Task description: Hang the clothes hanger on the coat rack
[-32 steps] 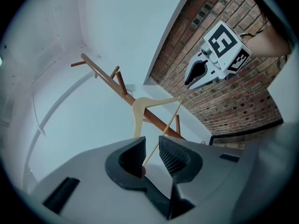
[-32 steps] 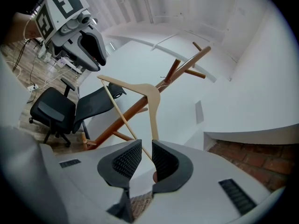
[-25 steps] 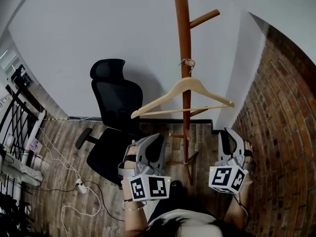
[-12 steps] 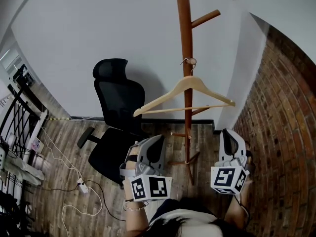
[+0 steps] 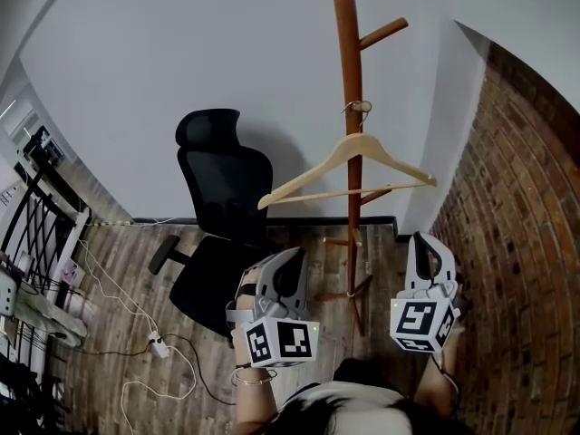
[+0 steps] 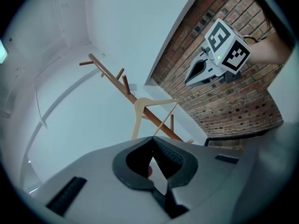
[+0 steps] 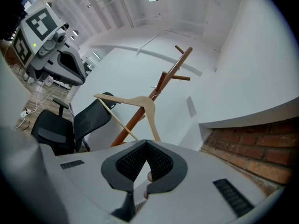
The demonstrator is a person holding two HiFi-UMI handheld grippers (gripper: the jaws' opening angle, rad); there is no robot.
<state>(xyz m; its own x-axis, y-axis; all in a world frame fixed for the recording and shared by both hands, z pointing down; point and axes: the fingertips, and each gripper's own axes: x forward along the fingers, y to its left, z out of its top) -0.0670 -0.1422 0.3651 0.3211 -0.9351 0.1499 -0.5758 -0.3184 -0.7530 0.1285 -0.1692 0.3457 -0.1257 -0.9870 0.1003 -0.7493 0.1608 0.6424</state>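
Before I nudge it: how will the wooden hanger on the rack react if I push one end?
The wooden hanger looks rigid and unlikely to flex. It hangs only by its thin hook on a short peg, so a push would likely swing it, maybe off. The coat rack is tall and slim; a shove might rock it.

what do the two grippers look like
Both are pale grey moulded shells: the left gripper and right gripper each carry a white cube printed with black square markers, near the hand. The fingers are dark, ribbed rubber pads. A thin bangle circles the left wrist.
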